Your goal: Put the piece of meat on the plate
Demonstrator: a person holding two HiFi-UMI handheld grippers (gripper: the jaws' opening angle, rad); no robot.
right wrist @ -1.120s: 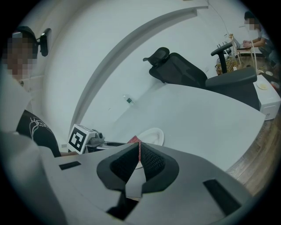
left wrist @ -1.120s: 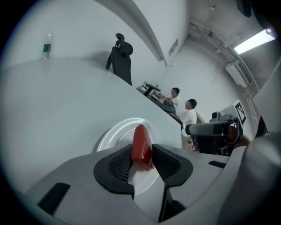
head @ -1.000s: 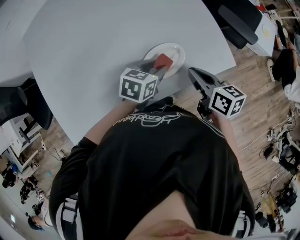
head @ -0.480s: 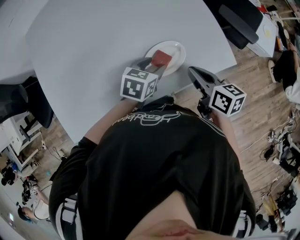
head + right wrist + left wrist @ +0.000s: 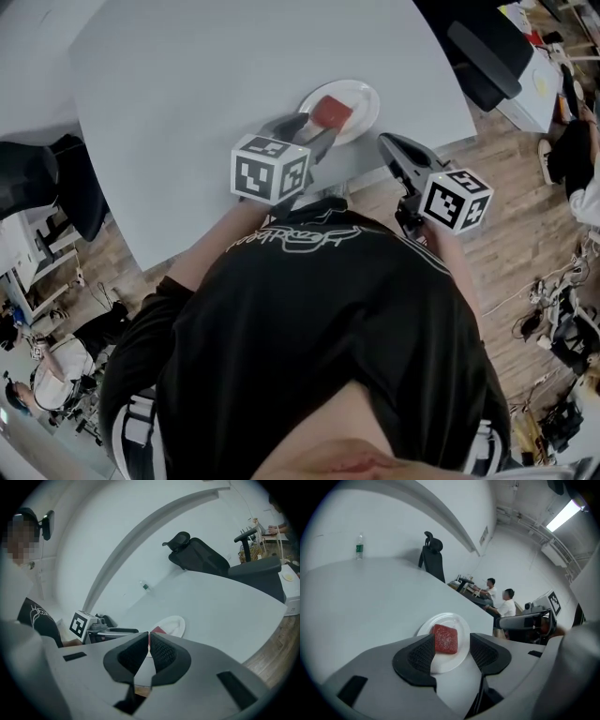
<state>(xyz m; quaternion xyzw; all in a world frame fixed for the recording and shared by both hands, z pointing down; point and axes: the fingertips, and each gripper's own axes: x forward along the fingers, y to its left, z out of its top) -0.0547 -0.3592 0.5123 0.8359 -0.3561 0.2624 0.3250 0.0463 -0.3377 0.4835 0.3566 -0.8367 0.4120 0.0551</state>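
Left gripper (image 5: pixel 452 653) is standing with its jaws wide apart; they have just been opening, and nothing is pressing against either pad. The piece of meat (image 5: pixel 446 638) is lying flat on the plate (image 5: pixel 457 620), just ahead of the jaw tips and lined up with the gap between them, so the placing itself is looking done.

To my eye the danger is sitting in the pull-away. The left pad (image 5: pixel 423 654) is showing just beside the meat's near edge, and I cannot tell whether it is clear of it or brushing it. If the gripper is swinging sideways as it is backing off, that pad could be dragging the meat toward the rim or tipping the plate. The plate is also lying close to the table (image 5: pixel 234 66) edge on the gripper's own side, so a nudge toward the person could be pushing it off.

The left gripper view is showing the open gap and the meat's whole top face. The head view is hiding much of that behind the marker cube (image 5: pixel 270 169), yet it alone is showing how close the plate is to the edge, and the right gripper (image 5: pixel 398 155) hanging beyond that edge, to the right of the plate. The right gripper view is showing those jaws resting together on nothing.
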